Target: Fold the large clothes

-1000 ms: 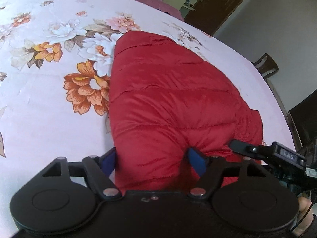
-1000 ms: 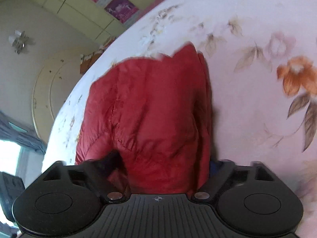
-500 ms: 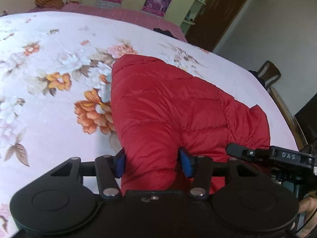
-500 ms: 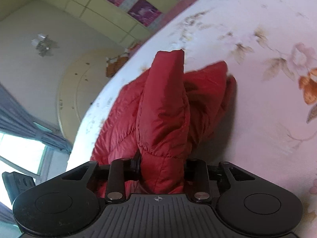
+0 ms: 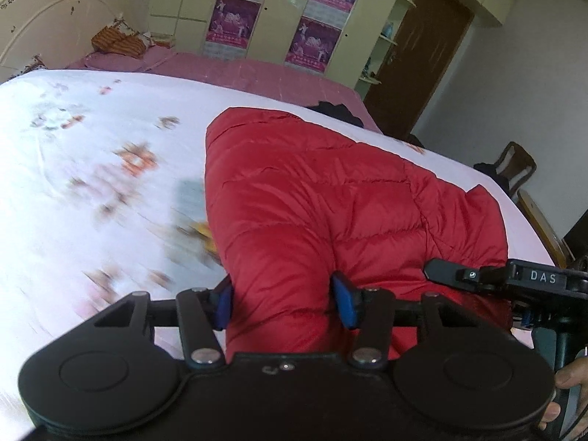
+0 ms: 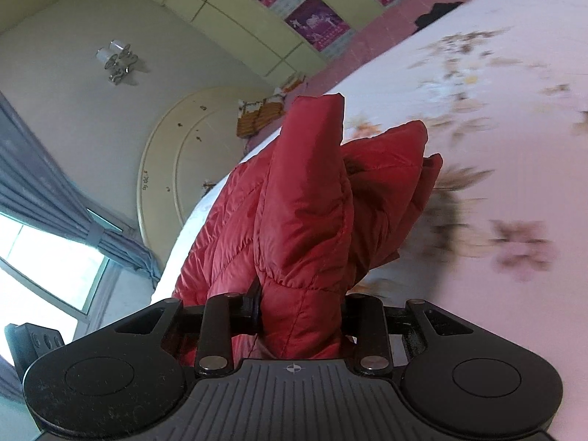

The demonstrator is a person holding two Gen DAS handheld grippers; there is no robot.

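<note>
1. Pinching a thick roll of the red down jacket [image 5: 330,213] between its blue pads [image 5: 343,303], the left gripper [image 5: 281,303] is clenched on the near edge; a second ago those pads stood wider apart around the same padding.
2. The right gripper [image 6: 301,312] likewise clamps a bunched fold of the jacket [image 6: 305,220], which a second ago lay flatter and now stands up as a tall ridge.
3. Both views have tilted up from half a second ago: more wardrobe [image 5: 279,11] and headboard [image 6: 176,169] show, and the floral bedsheet [image 5: 92,169] is streaked with motion blur, so the edge is being lifted.
4. The jacket's far part lies on the sheet, its near edge raised.
5. Judged from this, the grasp is secured and the fold-over has begun; slippery, puffy fabric could squeeze out.
</note>
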